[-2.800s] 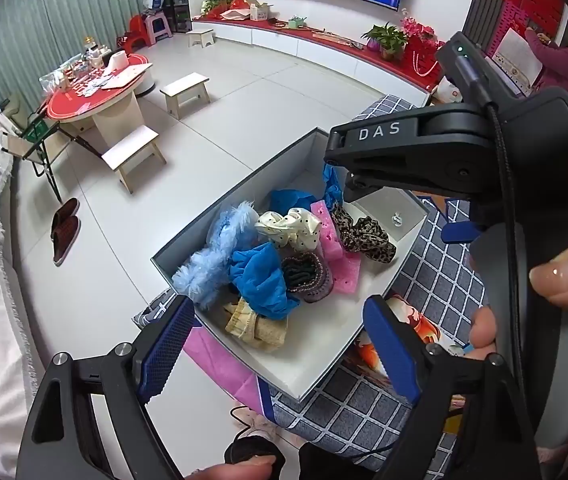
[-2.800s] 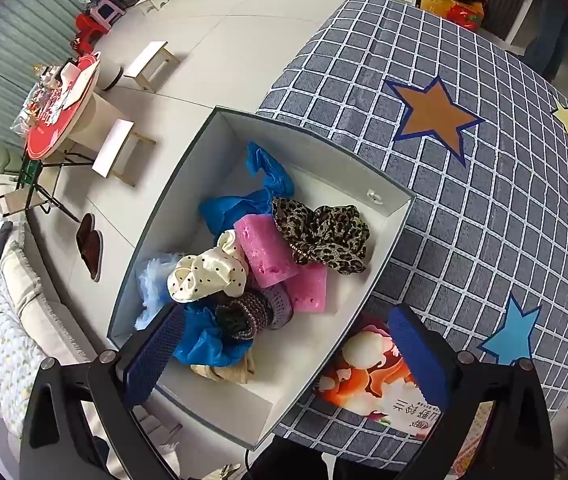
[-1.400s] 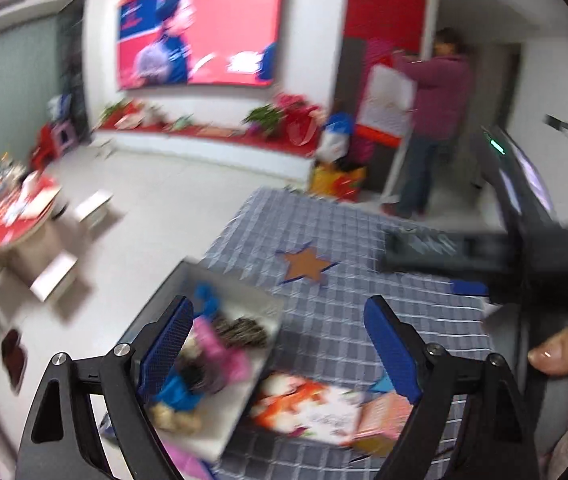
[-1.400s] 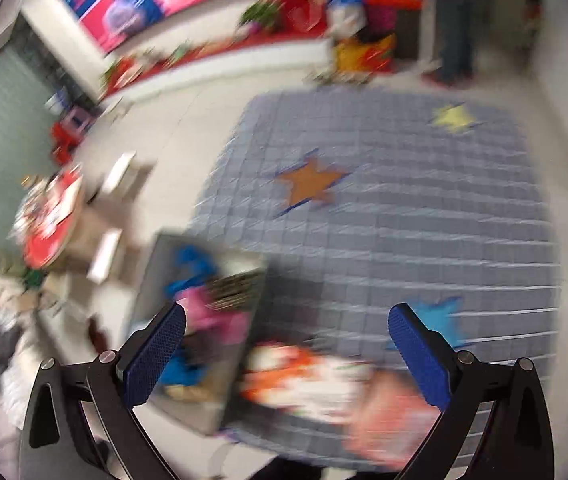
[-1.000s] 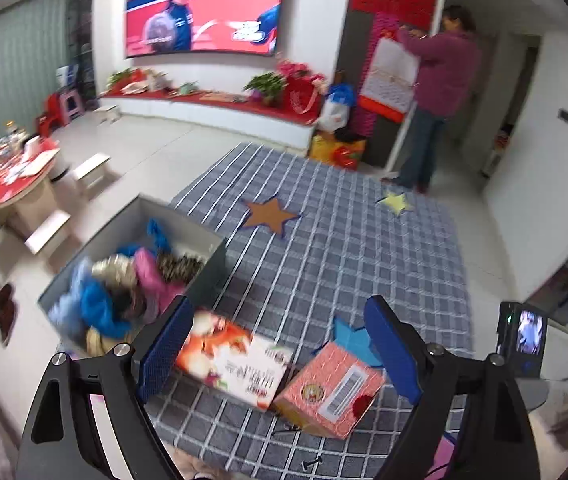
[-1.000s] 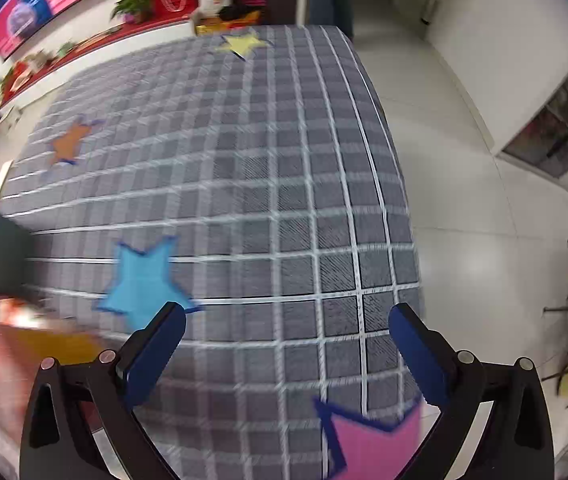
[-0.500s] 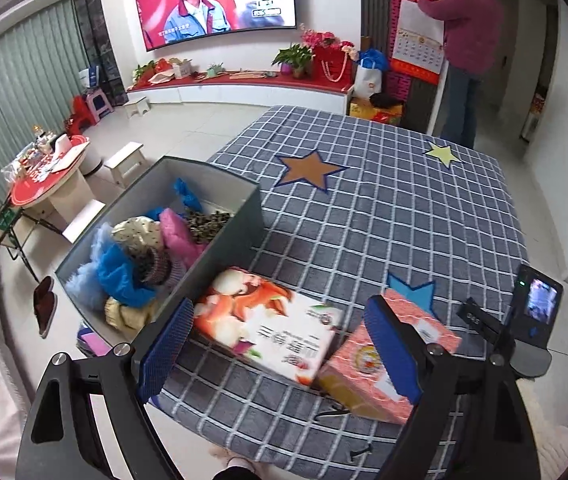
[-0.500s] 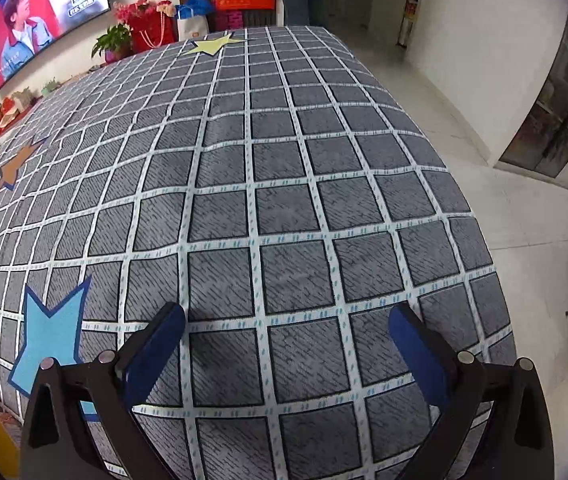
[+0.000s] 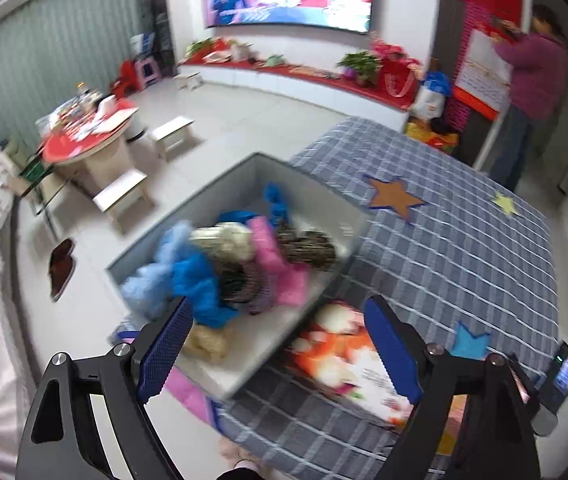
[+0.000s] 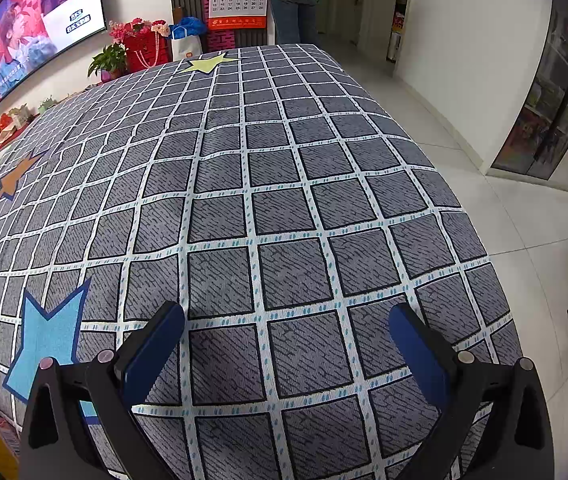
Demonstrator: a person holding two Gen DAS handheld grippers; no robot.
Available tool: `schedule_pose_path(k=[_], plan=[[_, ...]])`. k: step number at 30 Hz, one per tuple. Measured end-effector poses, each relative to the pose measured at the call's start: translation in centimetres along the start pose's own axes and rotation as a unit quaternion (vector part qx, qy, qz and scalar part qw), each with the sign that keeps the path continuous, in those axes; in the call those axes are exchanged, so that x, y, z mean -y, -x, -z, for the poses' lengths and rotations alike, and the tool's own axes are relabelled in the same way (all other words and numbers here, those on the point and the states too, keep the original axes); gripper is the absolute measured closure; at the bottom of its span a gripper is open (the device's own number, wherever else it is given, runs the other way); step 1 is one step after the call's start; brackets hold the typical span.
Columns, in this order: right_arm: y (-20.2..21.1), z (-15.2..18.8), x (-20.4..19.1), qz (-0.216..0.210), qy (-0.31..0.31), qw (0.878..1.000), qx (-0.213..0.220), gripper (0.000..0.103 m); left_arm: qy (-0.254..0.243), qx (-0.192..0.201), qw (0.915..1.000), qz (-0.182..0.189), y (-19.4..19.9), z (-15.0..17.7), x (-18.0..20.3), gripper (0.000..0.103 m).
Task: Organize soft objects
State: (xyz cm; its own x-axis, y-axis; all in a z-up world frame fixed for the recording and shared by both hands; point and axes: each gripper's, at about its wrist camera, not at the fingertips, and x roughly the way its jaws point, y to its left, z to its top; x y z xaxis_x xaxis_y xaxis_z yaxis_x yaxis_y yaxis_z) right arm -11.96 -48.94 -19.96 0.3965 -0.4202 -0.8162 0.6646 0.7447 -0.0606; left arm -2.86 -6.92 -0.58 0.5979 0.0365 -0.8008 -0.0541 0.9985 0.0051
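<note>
Left hand-held gripper (image 9: 273, 346) spread, empty, aimed down at the box (image 9: 239, 376) on the desk's (image 9: 464, 248) left edge; soft things (image 9: 235, 264) piled inside, likely next pick. Right hand-held gripper (image 10: 286, 346) spread, empty, parked over bare checked cloth.

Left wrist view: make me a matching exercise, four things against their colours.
Things:
1. star patch nearest the grey box
2. small star patch at the far right
3. sponge block in the box
4. fluffy scrunchie

Colours:
a. pink
b. light blue
c. orange
d. yellow

Pairs: 1-c, 2-d, 3-a, 4-b
</note>
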Motion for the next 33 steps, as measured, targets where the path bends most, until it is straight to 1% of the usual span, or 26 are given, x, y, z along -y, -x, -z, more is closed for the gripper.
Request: schedule_pose_path(k=[2,5,7,9,10,14,17,19,21,22,26,29,33], plan=[[0.0,0.0,0.0,0.0,0.0,1.0,0.0,0.001,0.012,0.0,0.9996,-0.027,-0.7,-0.6,-2.6,0.013],[0.0,0.0,0.0,0.0,-0.001,1.0,0.0,0.001,0.028,0.016,0.9975,-0.063,-1.1,-0.8,-5.6,0.013],[0.0,0.0,0.0,-0.001,-0.001,1.0,0.0,0.001,0.036,0.011,0.9955,-0.088,-1.4,-0.9,-8.2,0.013],[0.1,-0.1,0.0,-0.001,-0.001,1.0,0.0,0.001,0.051,0.005,0.9943,-0.094,-1.6,-0.7,-10.5,0.013],[0.1,-0.1,0.0,-0.001,-0.001,1.0,0.0,0.001,0.062,0.002,0.994,-0.09,-1.6,-0.5,-11.9,0.013],[0.0,0.0,0.0,-0.001,-0.001,1.0,0.0,0.001,0.076,-0.017,0.992,-0.099,-1.4,-0.7,-15.9,0.013],[0.0,0.0,0.0,-0.001,-0.001,1.0,0.0,0.001,0.097,-0.022,0.9894,-0.106,-1.2,-0.7,-18.7,0.013],[0.0,0.0,0.0,-0.001,-0.001,1.0,0.0,0.001,0.096,-0.025,0.9884,-0.114,-1.2,-0.6,-19.5,0.013],[0.0,0.0,0.0,-0.002,-0.002,1.0,0.0,0.001,0.092,-0.017,0.9886,-0.118,-1.4,-0.3,-19.9,0.013],[0.0,0.0,0.0,-0.002,-0.002,1.0,0.0,0.001,0.09,-0.012,0.9892,-0.115,-1.4,-0.1,-19.9,0.013],[0.0,0.0,0.0,-0.002,-0.002,1.0,0.0,0.001,0.082,-0.02,0.9926,-0.087,-1.9,0.0,-19.1,0.013],[0.0,0.0,0.1,-0.003,-0.002,1.0,0.0,0.001,0.078,-0.014,0.9946,-0.066,-1.9,-0.6,-17.8,0.013],[0.1,-0.1,0.2,-0.003,-0.003,1.0,0.0,0.001,0.06,-0.015,0.997,-0.047,-1.9,-1.6,-16.1,0.013]])
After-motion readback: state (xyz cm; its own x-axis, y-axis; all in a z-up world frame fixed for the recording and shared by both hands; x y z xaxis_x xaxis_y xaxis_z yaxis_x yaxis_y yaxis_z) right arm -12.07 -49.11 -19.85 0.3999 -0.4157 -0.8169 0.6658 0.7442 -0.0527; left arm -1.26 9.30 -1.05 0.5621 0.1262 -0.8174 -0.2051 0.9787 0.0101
